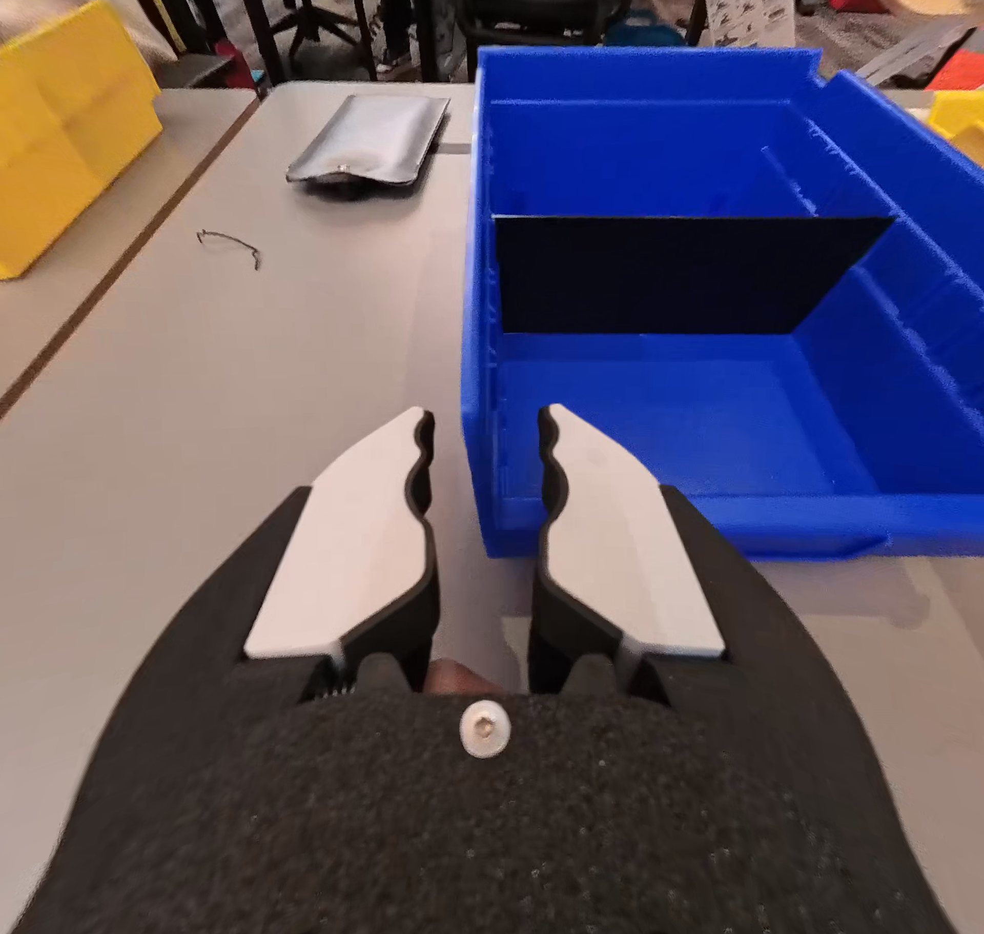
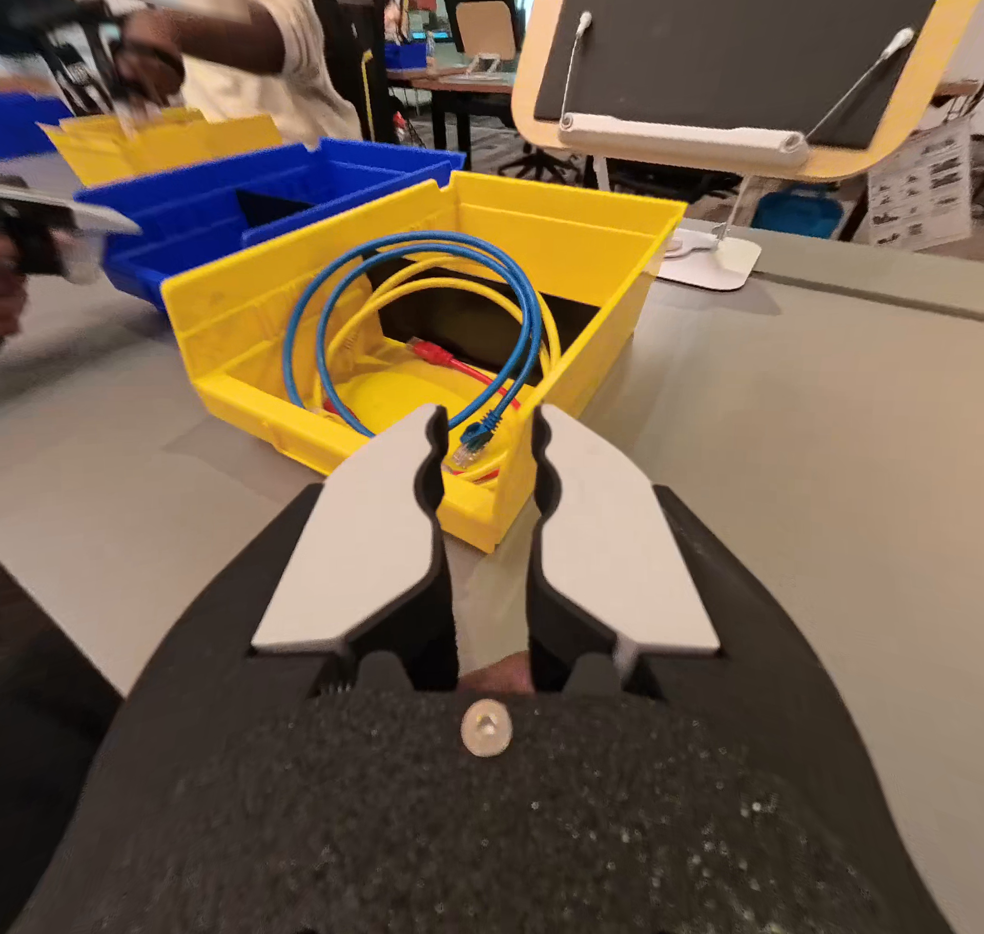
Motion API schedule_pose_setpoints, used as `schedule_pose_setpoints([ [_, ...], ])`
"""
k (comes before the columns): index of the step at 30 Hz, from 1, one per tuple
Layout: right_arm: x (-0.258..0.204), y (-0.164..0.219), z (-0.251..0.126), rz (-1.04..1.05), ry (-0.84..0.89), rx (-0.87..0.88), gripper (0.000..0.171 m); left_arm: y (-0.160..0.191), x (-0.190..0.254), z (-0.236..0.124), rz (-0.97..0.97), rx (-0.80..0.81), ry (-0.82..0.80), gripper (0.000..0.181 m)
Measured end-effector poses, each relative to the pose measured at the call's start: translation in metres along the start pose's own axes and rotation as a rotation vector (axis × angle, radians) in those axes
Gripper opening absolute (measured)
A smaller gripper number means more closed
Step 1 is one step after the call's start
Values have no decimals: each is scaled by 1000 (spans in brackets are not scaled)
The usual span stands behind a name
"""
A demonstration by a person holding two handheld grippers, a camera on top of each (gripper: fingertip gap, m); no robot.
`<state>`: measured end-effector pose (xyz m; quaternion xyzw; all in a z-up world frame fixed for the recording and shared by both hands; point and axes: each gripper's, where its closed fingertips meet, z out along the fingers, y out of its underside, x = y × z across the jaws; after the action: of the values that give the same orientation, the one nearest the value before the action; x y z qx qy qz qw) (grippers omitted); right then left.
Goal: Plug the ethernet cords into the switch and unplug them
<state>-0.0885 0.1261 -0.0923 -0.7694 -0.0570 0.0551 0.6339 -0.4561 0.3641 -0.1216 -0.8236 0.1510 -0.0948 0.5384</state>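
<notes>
Just ahead of the right claw (image 2: 485,429), which hangs released and empty, a thin blue ethernet cord (image 2: 314,322) lies looped in an open yellow plastic bin (image 2: 559,216) on the grey surface (image 2: 772,429), tangled with yellow and red cords. It looks light, limp and springy; the stiff blue boot behind its clear plug (image 2: 471,448) seems the best hold. No switch shows. The left claw (image 1: 485,418), also released, faces an empty blue plastic bin (image 1: 639,67).
</notes>
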Motion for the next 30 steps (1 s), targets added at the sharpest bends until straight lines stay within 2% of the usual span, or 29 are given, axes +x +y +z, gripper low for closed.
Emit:
schedule_pose_setpoints([
  [1, 1, -2, -4, 18, -5, 16, 27, 2, -1, 4, -25, -12, 2, 34],
  [3, 7, -2, -11, -5, 17, 26, 26, 5, -2, 12, -73, -37, 21, 5],
  [6, 13, -6, -20, -98, 70, 50, 24, 6, 0, 14, -103, -50, 54, 3],
  [10, -4, -10, -21, -222, 73, 76, 20, 10, 4, 8, -92, -74, 32, 3],
  [15, -70, -23, -13, -297, -30, 148, 19, 19, 4, -12, -55, -91, 1, 3],
  [19, -138, -16, 18, -152, -180, 57, 20, 32, 1, -41, -54, -97, -33, 3],
  [21, -168, -15, 37, -108, -209, 15, 31, 40, -2, -59, -60, -101, -52, 3],
  [25, -207, -14, 78, -92, -186, -67, 39, 56, -11, -94, -146, -123, -102, 3],
  [28, -226, -14, 105, -87, -163, -114, 51, 63, -13, -111, -141, -124, -121, 3],
  [30, -237, -12, 120, -94, -162, -139, 50, 67, -14, -119, -132, -121, -134, 3],
])
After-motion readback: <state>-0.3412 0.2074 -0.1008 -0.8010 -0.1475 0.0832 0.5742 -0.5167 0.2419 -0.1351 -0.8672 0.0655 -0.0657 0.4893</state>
